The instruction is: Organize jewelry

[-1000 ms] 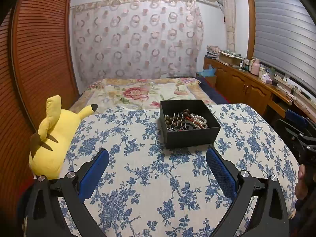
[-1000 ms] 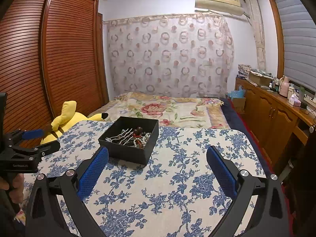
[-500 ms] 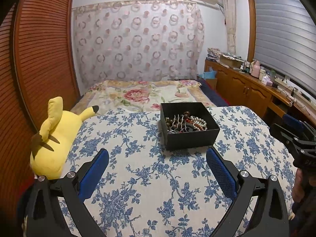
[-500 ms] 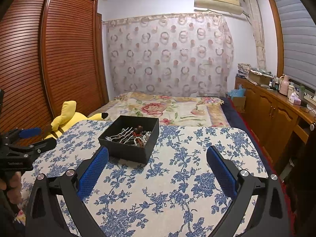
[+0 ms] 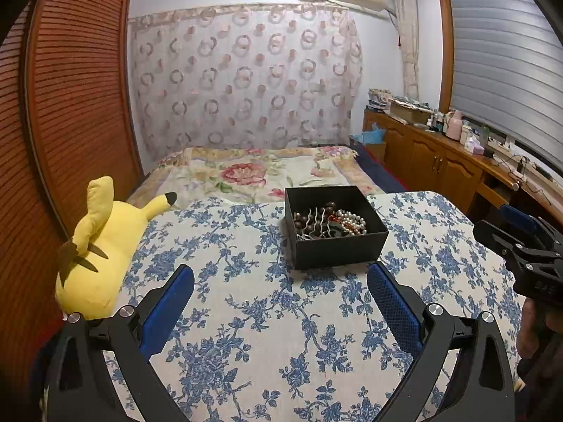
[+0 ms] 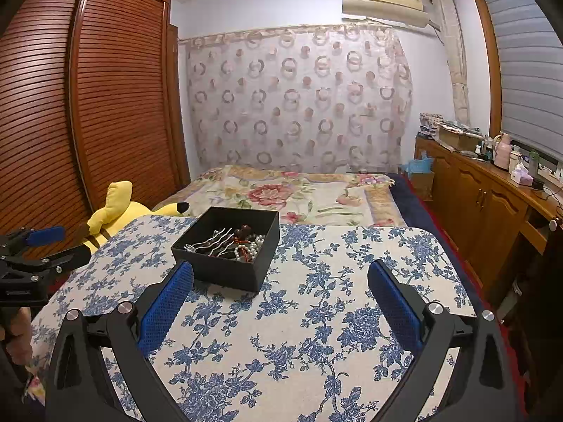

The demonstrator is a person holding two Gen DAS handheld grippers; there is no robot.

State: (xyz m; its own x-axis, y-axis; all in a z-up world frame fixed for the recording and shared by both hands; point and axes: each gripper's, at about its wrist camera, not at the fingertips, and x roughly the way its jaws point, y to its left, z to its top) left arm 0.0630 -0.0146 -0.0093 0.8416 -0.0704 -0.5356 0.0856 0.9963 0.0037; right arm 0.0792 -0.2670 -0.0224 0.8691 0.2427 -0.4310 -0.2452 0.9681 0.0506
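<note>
Jewelry [image 5: 329, 221]: all I can see of it lies heaped in the black box; none shows on the cloth around it, in either view.
Left gripper [image 5: 280, 302]: I hold it low over the near part of the table, blue pads spread wide, nothing between them; the box sits just beyond the right pad, right of centre in that frame.
Right gripper [image 6: 280, 300]: same pose, jaws wide and bare; here the box sits just past the left pad, so I judge the two tools flank it from either side.
Black box [image 5: 336, 256]: open-topped, no lid in view, square to the table and near its far edge, centre of the left frame.
Contents: a white pearl strand [image 5: 352, 218] at the right side, dark brown beads [image 6: 244, 231], a reddish beaded string, and silver wavy hair pins [image 6: 214, 241] leaning across the pile, all tangled together.
Table [image 5: 267, 334]: covered in a blue floral cloth, flat and bare near the pads.
Plush [image 5: 98, 242]: yellow toy at the left edge of the table, well apart from the box.
Stage: one mixed heap fits jewelry gathered in, or jewelry waiting to be sorted out; I cannot tell which.
</note>
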